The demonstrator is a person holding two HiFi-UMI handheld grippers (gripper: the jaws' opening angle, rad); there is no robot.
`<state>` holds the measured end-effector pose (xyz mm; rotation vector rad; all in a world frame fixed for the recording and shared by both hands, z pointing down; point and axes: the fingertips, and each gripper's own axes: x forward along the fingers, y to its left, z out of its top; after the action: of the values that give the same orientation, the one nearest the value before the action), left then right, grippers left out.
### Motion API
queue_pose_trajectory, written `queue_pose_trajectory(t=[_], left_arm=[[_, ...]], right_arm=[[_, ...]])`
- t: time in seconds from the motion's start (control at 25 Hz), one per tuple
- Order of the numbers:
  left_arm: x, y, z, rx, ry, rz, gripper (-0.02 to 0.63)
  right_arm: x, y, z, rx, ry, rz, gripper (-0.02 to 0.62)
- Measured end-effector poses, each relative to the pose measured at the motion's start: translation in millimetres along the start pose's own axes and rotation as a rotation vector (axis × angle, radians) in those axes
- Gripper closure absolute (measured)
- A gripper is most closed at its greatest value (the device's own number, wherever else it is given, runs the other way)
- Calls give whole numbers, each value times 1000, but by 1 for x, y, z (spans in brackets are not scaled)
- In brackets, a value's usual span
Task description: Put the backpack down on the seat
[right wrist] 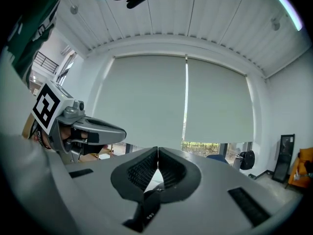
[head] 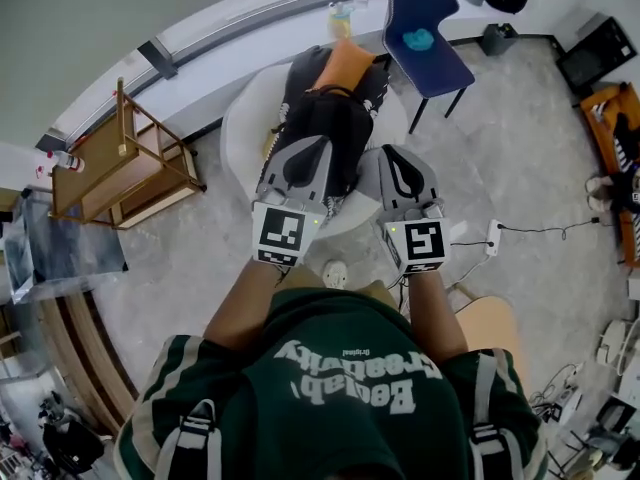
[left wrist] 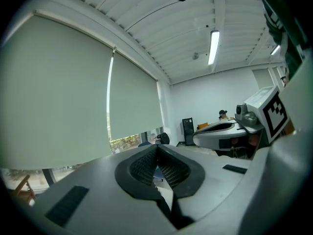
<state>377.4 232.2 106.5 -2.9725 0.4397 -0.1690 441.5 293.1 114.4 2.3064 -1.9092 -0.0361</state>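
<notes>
Both grippers, L [left wrist: 157,148] & R [right wrist: 158,151], were pressed together, empty. Backpack [head: 322,118] lay on white seat [head: 240,123]; prob. soft, floppy, some weight, so grab top handle/strap.

Both forearms reach forward, left gripper [head: 303,163] and right gripper [head: 403,178] side by side, jaws pressed together.

Soft, bright daylight filters through drawn blinds [right wrist: 186,102] on the far wall, while a ceiling strip light [left wrist: 213,47] glows overhead. Floor [head: 500,168] shadows are faint; the backpack [head: 325,118] reads dark. Fisheye distortion bends all edges, and the corners of both gripper views are black.
</notes>
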Motion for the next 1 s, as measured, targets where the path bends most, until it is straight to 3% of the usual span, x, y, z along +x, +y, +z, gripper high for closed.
queue_pose_trajectory(t=[0.24, 0.44, 1.0], left_arm=[[-1, -17, 15, 34, -14, 13, 589], [-10, -15, 11, 47, -12, 25, 589], [-16, -19, 15, 72, -6, 25, 589]], right_arm=[[-22, -12, 13, 0, -31, 14, 561], [-24, 9, 11, -7, -49, 70, 561], [-29, 8, 26, -17, -109, 83, 561]])
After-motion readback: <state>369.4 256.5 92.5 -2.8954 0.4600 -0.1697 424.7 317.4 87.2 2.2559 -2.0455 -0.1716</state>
